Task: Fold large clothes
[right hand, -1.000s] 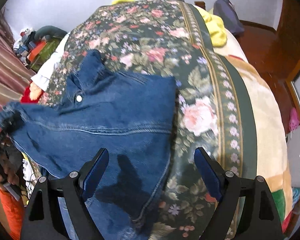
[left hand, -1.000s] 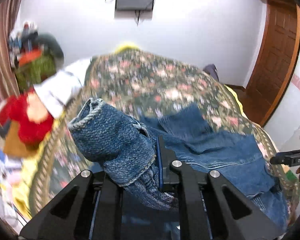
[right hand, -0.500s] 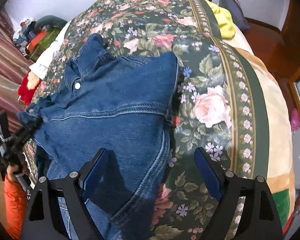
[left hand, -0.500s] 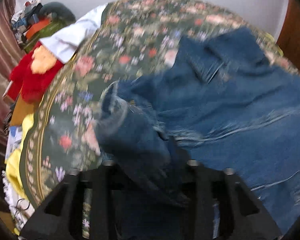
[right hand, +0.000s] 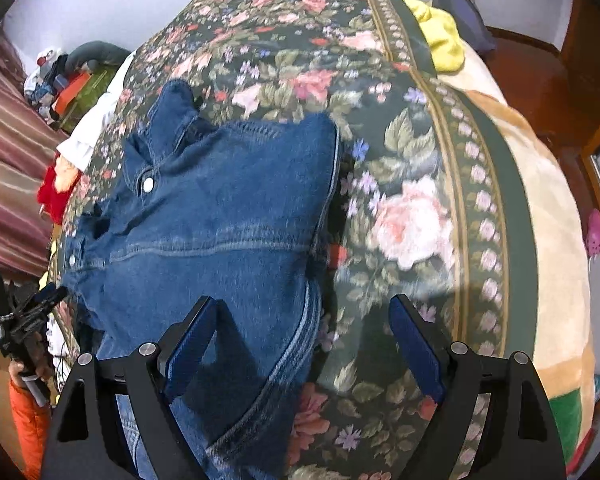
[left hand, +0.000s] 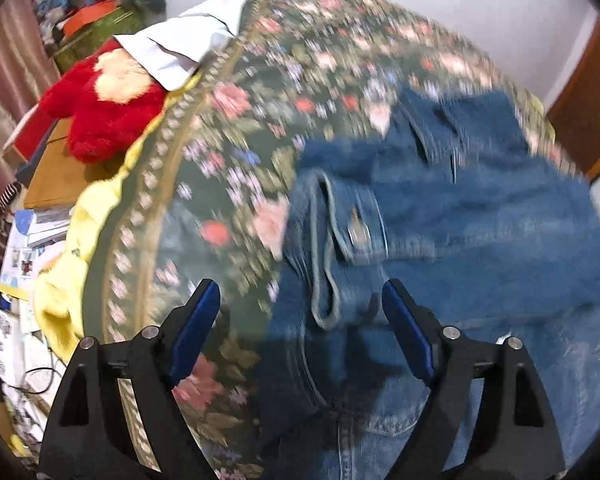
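Left wrist view: my left gripper point(left hand: 300, 312) has its jaws spread wide, nothing between them. The denim jacket point(left hand: 480, 240) lies on the floral bedspread point(left hand: 228, 184), and its cuffed sleeve point(left hand: 332, 248) sits just ahead of the gap, running away from me along the finger line. Picture is motion-blurred; seam detail unreliable.

Right wrist view: my right gripper point(right hand: 304, 344) is equally wide apart and empty, hanging over the jacket's right side edge point(right hand: 316, 312). The jacket point(right hand: 220, 232) lies flat, collar point(right hand: 168, 120) at the far end, hem toward me, so its long axis runs near to far. Bare bedspread point(right hand: 412, 184) fills the right half.

Judgement: the sleeve lies on the left side, closest to the left gripper; the right one is better placed for the side edge. The next fold probably goes across the long axis.
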Demonstrator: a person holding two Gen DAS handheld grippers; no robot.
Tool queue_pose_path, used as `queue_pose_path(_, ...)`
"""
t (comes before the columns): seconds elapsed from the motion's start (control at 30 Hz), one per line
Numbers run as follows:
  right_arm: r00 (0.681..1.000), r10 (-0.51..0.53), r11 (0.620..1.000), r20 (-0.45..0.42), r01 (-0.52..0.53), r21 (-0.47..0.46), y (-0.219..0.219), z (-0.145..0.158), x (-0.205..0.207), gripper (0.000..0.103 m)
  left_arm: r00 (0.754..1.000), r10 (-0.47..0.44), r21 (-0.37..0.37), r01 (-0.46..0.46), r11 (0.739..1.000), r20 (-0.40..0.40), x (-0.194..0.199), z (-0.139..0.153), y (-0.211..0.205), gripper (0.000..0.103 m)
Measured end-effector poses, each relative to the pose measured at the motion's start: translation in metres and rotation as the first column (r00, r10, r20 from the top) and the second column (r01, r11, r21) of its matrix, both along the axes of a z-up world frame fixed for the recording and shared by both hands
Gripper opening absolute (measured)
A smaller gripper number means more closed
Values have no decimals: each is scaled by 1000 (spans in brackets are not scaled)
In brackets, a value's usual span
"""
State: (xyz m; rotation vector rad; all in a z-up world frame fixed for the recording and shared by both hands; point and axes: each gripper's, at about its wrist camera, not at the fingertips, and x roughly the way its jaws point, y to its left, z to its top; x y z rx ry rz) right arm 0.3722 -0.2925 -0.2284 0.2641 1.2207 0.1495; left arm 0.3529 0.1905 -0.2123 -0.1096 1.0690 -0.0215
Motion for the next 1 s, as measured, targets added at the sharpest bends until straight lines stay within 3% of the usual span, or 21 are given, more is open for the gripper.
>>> queue_pose_path(0.17,999,-36,999,29,35,33,-8,10,19,86,998,66,-95,-65,993,4,37,8,23,83)
queue_pose_path(0.33,998,-63,997,19,62,55,-11,4,44,86,995,22,-238,-44,970,-95,79,-23,18,83)
queue_pose_path(0.47,998,-68,994,-8,69,89,-11,-10,64,86,986,-18,-228,-21,974,-168,105,-54,-1,83)
queue_pose_path(0.57,998,-54,993,-9,55,108,-8,-18,76,85,987,-49,-219,15,976,-152,118,-62,-13,83)
queue_pose_path(0.6,999,-52,992,-10,53,112,-7,-22,80,83,990,-42,-195,15,981,-138,122,-62,-17,75)
queue_pose_path(0.63,999,-50,991,-6,51,122,-6,-25,83,76,992,-29,-170,7,985,-126,125,-63,-20,70)
queue_pose_path(0.7,999,-39,987,-14,41,156,-3,-32,89,58,991,-13,-138,-5,990,-134,131,-68,-23,46)
queue_pose_path(0.83,1000,-28,990,7,27,137,8,-39,96,31,993,18,-68,-26,997,-115,132,-69,-26,33)
queue_pose_path(1.0,997,7,997,75,-13,71,20,-26,104,14,999,32,-16,-32,999,-11,123,-40,-28,24)
